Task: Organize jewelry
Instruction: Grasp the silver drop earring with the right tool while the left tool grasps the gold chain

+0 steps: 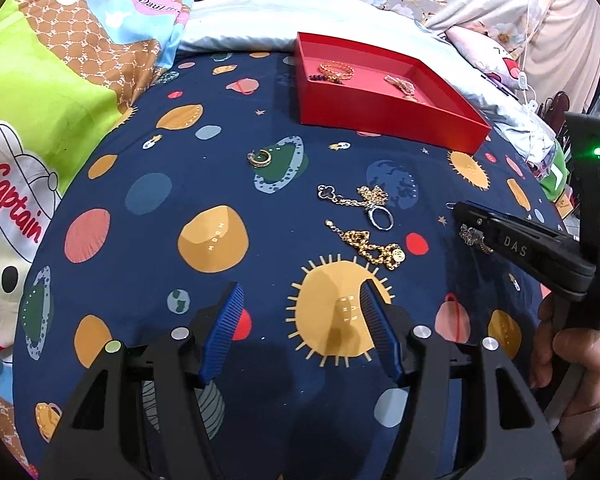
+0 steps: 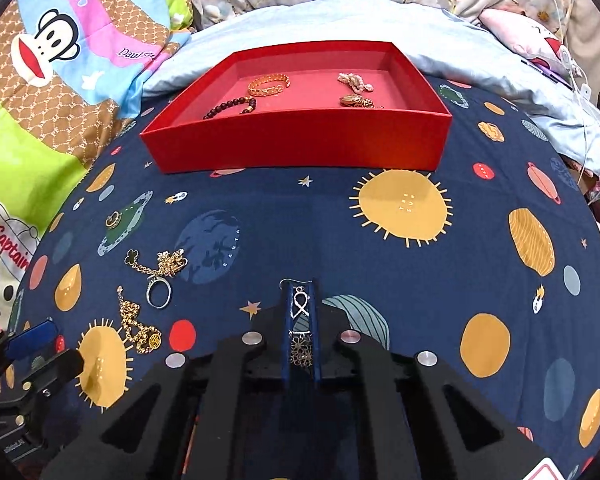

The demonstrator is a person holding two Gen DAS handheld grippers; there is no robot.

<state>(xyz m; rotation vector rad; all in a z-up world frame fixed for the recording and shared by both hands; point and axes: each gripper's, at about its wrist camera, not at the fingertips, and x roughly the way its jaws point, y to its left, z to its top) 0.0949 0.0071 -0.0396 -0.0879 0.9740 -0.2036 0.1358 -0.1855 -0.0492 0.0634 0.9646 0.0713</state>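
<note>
A red tray (image 2: 300, 148) (image 1: 383, 118) sits on the space-print bedsheet and holds a gold bracelet (image 2: 268, 83), a dark bead bracelet (image 2: 230, 107) and pink and gold pieces (image 2: 353, 84). My right gripper (image 2: 301, 292) is shut on a silver filigree earring (image 2: 301, 320) and hovers in front of the tray; it also shows in the left wrist view (image 1: 459, 210). Loose on the sheet lie a gold hoop earring (image 1: 261, 157), a clover chain (image 1: 351, 196), a silver ring (image 1: 381, 218) and a gold coin chain (image 1: 369, 246). My left gripper (image 1: 301, 298) is open and empty, short of them.
Cartoon-print pillows (image 1: 40, 92) crowd the left side. A pale blue pillow (image 2: 339, 20) lies behind the tray. White cables (image 2: 575, 76) and clutter sit at the right edge of the bed.
</note>
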